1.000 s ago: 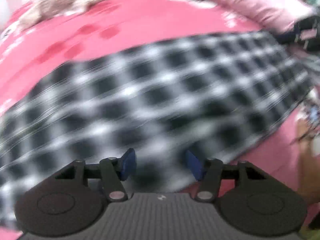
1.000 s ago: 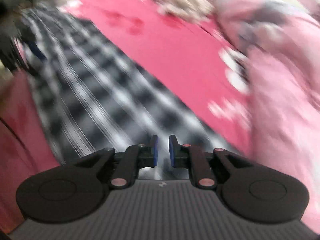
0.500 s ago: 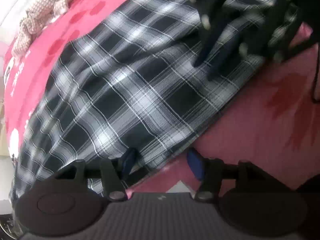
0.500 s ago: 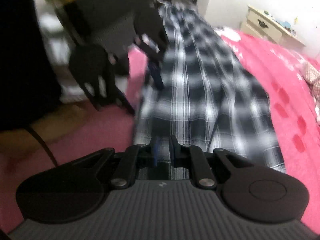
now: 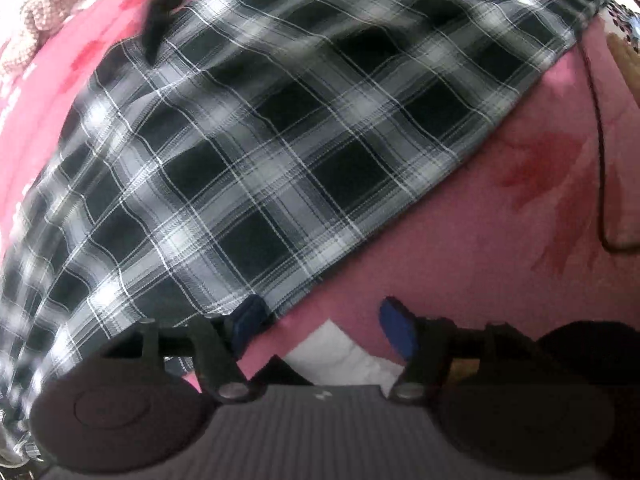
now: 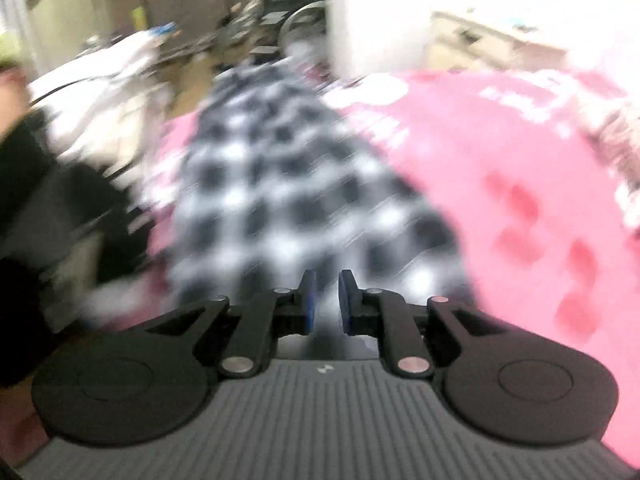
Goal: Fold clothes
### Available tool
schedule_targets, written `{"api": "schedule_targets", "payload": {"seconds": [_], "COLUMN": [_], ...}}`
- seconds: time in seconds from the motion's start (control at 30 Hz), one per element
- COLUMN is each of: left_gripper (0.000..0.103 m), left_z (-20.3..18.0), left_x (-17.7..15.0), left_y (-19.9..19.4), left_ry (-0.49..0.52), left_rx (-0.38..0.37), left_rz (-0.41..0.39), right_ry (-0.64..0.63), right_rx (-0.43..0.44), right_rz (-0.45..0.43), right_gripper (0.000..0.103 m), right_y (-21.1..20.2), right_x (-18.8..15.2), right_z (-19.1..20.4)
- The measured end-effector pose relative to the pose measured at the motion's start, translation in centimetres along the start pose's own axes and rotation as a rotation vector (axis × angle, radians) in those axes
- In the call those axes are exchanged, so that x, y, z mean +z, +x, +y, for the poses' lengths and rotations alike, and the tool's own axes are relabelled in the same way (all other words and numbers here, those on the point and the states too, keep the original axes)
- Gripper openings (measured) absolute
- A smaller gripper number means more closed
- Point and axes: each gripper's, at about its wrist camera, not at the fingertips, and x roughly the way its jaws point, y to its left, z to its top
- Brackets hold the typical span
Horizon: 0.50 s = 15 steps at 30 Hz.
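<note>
Plaid garment (image 5: pixel 280 152) — black, grey and white check — lies spread across the pink bedcover (image 5: pixel 480 248), running from lower left to upper right of the left wrist frame; its hemmed edge cuts diagonally down toward the bottom centre. Left gripper (image 5: pixel 320 322) points steeply down at that edge; its jaws have just been opening and stand wide; the left blue pad (image 5: pixel 250 318) sits at the cloth's corner, the right one over bare pink, nothing pinched. A knitted beige item (image 5: pixel 52 8) lies in the upper left corner; a thin dark cable (image 5: pixel 600 140) trails down the right side. Right wrist frame is heavily blurred; the same plaid (image 6: pixel 288 184) fills its centre, pink cover (image 6: pixel 500 168) to the right. Right gripper (image 6: pixel 326 300) — jaws narrow, a slim gap; whether cloth is caught I cannot tell.
</note>
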Motion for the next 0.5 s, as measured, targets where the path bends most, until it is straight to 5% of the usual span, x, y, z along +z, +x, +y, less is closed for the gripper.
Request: {"api": "schedule_targets", "payload": {"seconds": [0.13, 0.2, 0.33, 0.4, 0.5], "left_gripper": [0.068, 0.068, 0.067, 0.066, 0.066], "left_z": [0.2, 0.3, 0.5, 0.7, 0.9], "left_x": [-0.2, -0.4, -0.9, -1.1, -1.3], "left_y": [-0.1, -0.2, -0.4, -0.5, -0.7], "left_ry": [-0.010, -0.018, -0.044, -0.061, -0.074], "left_rx": [-0.027, -0.045, -0.090, -0.106, -0.119], "left_rz": [0.000, -0.001, 0.001, -0.002, -0.006], "right_ry": [0.067, 0.054, 0.161, 0.120, 0.045], "right_rx": [-0.039, -0.141, -0.269, -0.239, -0.036], "right_rz": [0.019, 0.070, 0.017, -0.045, -0.077], "right_gripper": [0.010, 0.008, 0.007, 0.007, 0.008], "right_y": [4.7, 7.4, 6.9, 5.3, 3.2], "right_x": [1.1, 0.8, 1.4, 2.1, 2.3], "right_z": [-4.2, -6.2, -10.4, -10.0, -7.9]}}
